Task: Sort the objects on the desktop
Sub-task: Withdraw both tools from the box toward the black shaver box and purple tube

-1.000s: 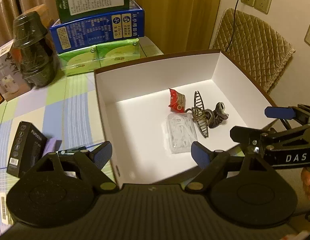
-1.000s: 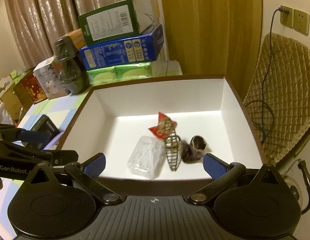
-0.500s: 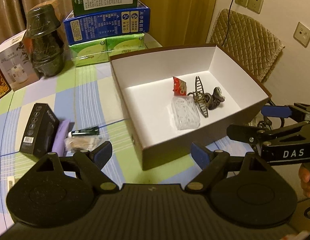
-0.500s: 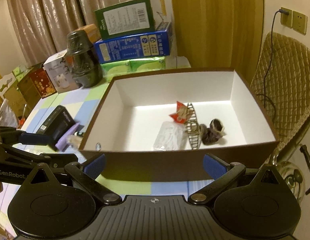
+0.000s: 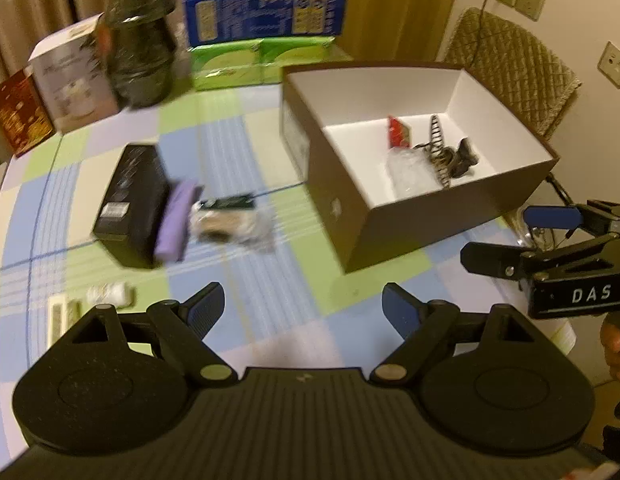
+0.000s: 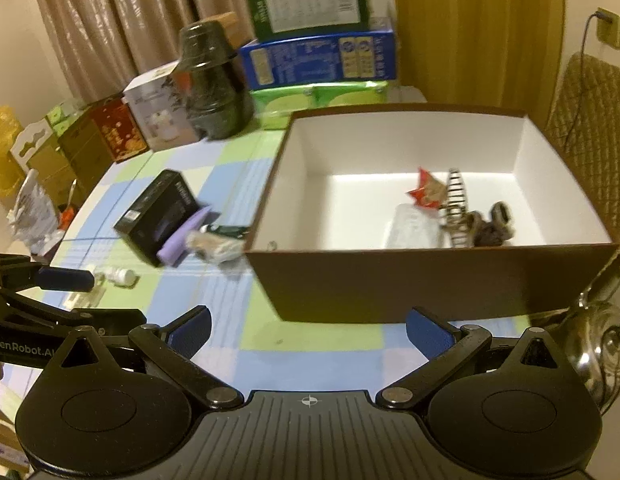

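both grippers backed off from the box, nothing held

table (image 5: pixel 270 332): checked cloth. far more of it shows now than a second ago, when the box filled both views.

box (image 5: pixel 409 236): brown outside, white inside, open top, sits at the table's right end. a second ago both cameras looked straight down into it; now its near wall is in full view and it lies well ahead of both grippers. contents same as before: clear packet (image 5: pixel 409 172), red sachet (image 5: pixel 398 133), striped clip (image 5: pixel 439 152), dark clip (image 5: pixel 461 156), all bunched toward the right half of the floor.

left gripper (image 5: pixel 302 307): fingers apart, nothing between them, over bare cloth short of the box. same spread as a second ago.

right gripper (image 6: pixel 308 332): fingers apart, empty, over cloth just short of the box's near wall. same spread as before.

still on the table, left of the box: black carton (image 5: pixel 130 200), purple bar (image 5: pixel 176 220) leaning on its right side, wrapped snack (image 5: pixel 226 226) just beside that, dark green tube (image 5: pixel 230 202) touching the snack's far edge. nearer the left edge, a small white piece (image 5: pixel 110 294) and a pale strip (image 5: pixel 62 318), both blurred. a second ago only the carton, bar and tube edged into the left view.
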The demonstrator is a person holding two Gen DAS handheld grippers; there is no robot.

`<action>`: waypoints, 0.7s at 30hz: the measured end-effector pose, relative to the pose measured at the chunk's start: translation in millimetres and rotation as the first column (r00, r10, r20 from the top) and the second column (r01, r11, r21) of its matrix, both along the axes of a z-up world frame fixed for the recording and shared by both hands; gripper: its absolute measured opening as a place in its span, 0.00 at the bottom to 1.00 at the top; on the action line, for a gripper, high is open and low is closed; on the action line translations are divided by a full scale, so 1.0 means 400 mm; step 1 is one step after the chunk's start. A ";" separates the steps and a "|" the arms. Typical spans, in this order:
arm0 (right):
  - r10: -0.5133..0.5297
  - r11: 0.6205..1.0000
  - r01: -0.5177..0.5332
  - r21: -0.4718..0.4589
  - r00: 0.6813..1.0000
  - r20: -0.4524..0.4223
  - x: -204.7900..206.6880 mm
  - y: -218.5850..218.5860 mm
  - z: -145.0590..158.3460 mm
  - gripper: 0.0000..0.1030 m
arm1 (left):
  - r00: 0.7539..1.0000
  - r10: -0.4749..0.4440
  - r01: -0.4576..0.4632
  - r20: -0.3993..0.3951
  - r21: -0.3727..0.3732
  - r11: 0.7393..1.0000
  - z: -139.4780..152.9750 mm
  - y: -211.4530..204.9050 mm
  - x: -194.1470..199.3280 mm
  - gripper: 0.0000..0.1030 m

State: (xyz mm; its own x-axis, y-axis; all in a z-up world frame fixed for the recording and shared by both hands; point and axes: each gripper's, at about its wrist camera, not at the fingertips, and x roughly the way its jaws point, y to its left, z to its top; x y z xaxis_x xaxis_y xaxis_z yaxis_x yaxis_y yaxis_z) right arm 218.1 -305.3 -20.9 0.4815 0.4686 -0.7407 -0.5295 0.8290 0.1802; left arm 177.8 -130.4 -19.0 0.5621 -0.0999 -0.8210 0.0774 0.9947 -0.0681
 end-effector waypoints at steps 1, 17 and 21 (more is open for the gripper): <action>0.006 1.000 -0.006 0.000 1.000 -0.002 -0.005 0.010 -0.002 0.98 | 1.000 0.008 -0.008 -0.006 0.000 1.000 -0.003 0.017 -0.009 0.81; 0.062 0.998 -0.061 0.027 0.998 -0.004 -0.077 0.232 -0.027 0.98 | 0.993 0.113 -0.113 -0.024 0.020 0.993 -0.011 0.246 -0.074 0.81; 0.059 0.998 -0.060 0.028 0.998 0.019 -0.084 0.288 -0.036 0.98 | 0.993 0.116 -0.115 -0.016 0.039 0.993 -0.014 0.297 -0.069 0.81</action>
State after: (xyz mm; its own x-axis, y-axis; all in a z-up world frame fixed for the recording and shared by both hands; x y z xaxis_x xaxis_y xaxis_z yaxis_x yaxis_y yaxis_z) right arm 184.3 -189.9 -35.5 0.4651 0.5180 -0.7179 -0.5812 0.7904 0.1938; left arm 150.2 -11.5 -24.4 0.5533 -0.0033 -0.8329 -0.0394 0.9988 -0.0301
